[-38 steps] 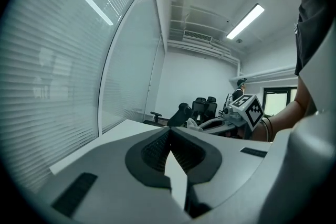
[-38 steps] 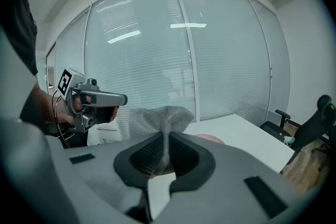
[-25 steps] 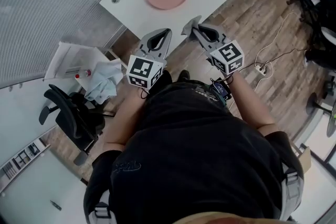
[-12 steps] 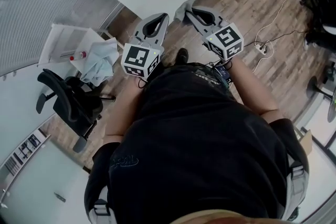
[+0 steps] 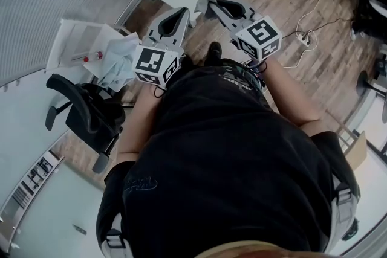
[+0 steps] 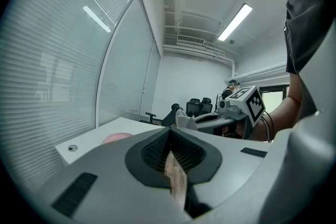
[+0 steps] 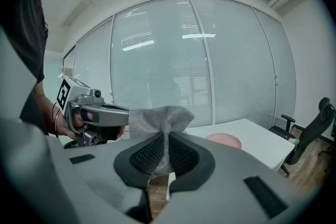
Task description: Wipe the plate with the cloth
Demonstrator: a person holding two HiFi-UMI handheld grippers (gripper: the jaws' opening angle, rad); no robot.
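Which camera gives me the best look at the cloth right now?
The right gripper view: the cloth sits centre frame, weave sharp, pinched between the right gripper's shut jaws. The head view shows only a small grey bunch at that gripper's tip; the left gripper view, a small pale scrap beyond its own jaws.

Bright, even light from a ceiling strip lamp (image 6: 234, 22) and pale blinded windows (image 7: 173, 60), shadows soft, edges bent by fisheye distortion, the nearest foreground blurred
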